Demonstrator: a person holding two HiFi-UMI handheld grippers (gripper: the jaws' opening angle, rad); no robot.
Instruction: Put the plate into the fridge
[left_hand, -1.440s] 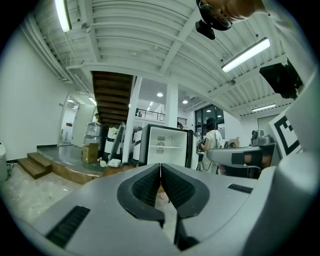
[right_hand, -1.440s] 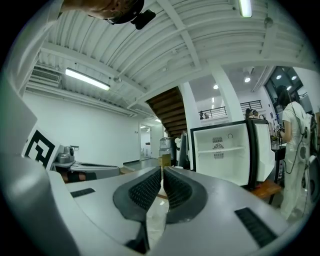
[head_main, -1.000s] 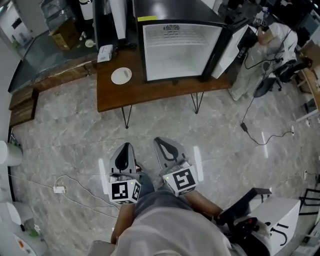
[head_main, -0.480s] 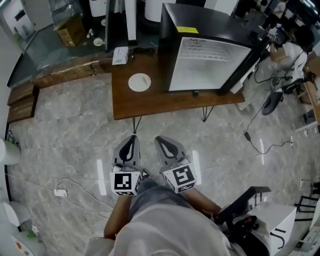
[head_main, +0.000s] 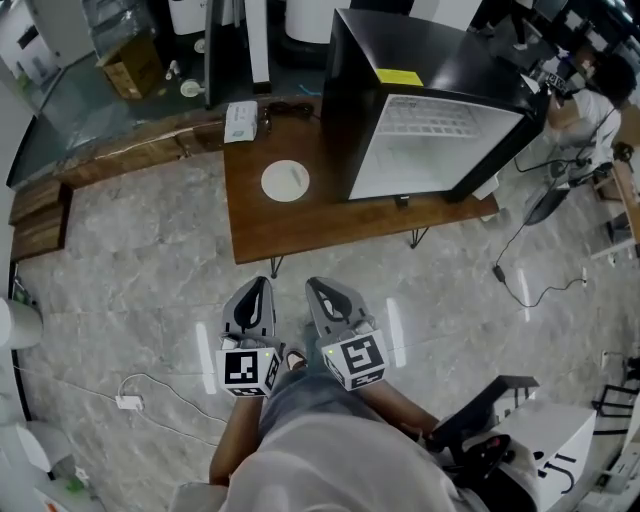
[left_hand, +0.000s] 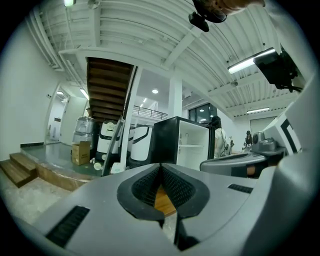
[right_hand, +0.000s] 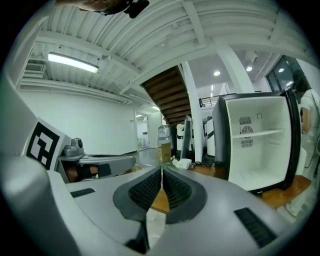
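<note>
The left gripper (head_main: 257, 286) and the right gripper (head_main: 320, 285) are held side by side above the grey veined floor (head_main: 130, 290). Each has its jaws pressed together with nothing between them. Ahead of both, well apart, a wooden bench (head_main: 300, 225) is seen. The white plate (head_main: 285, 181) lies on it, straight ahead of the grippers. Beyond the right gripper, beside the plate, the black fridge (head_main: 430, 60) stands open with its white interior shown.

Wooden table (head_main: 300, 225), plate (head_main: 285, 181), fridge (head_main: 420, 110)
</note>
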